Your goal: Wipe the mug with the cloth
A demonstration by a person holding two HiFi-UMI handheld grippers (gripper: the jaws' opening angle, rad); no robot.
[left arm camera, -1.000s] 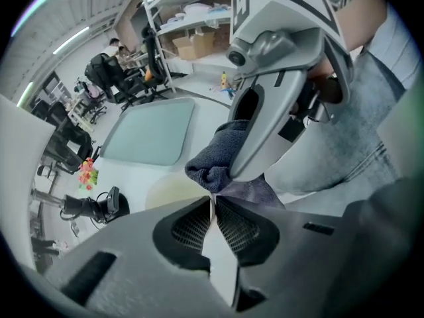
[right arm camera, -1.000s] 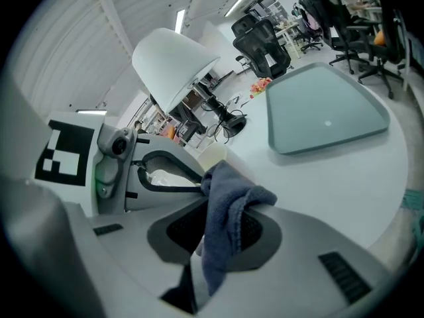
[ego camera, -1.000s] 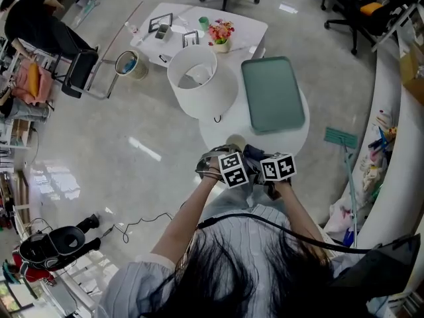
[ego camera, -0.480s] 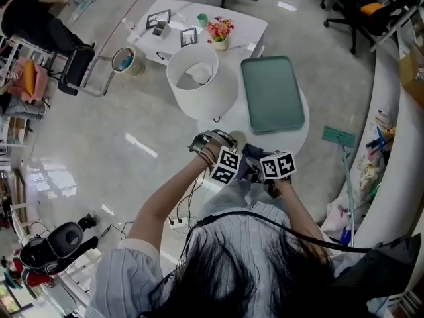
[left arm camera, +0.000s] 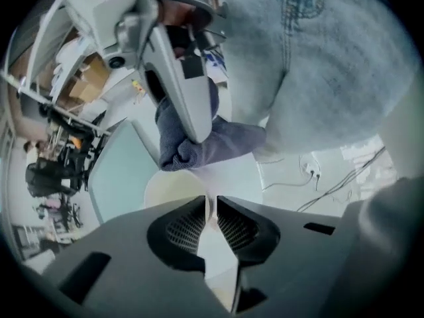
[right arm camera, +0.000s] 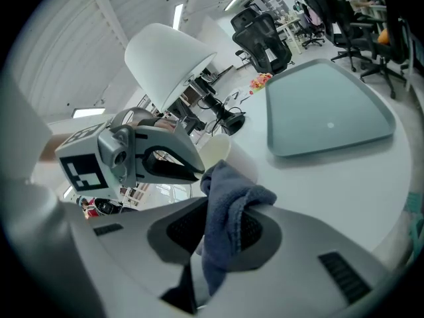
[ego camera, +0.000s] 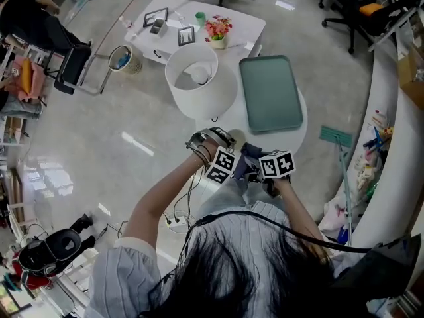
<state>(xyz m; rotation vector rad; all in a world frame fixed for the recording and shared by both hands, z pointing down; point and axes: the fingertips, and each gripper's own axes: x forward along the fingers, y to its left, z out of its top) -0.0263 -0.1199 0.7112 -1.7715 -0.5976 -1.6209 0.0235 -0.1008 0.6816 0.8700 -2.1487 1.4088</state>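
The left tongs (left arm camera: pixel 211 203) are pinching the mug (left arm camera: pixel 169 187) rim; the right tongs (right arm camera: pixel 225 217) are holding the cloth (right arm camera: pixel 228 194) against it, directly ahead.

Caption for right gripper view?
Right gripper clamps the blue cloth at the cream mug held by the left gripper.

Bright, even indoor light. Ceiling strip lights (right arm camera: pixel 177 15) show in the right gripper view. In the head view the glossy floor (ego camera: pixel 86 131) has white glare streaks. Shadows are soft, e.g. a faint one under the green tray (right arm camera: pixel 326 110) on the white table (right arm camera: pixel 344 191). Both gripper views are fisheye: black corners, lines bowed at the edges. Left gripper (left arm camera: pixel 209 204) and right gripper (right arm camera: pixel 222 229) bodies sit close to the lens and look soft. Cream mug (left arm camera: pixel 171 188) looks washed out, cloth (right arm camera: pixel 228 197) fairly sharp. Head view is crisp, hair (ego camera: pixel 245 277) blurred.
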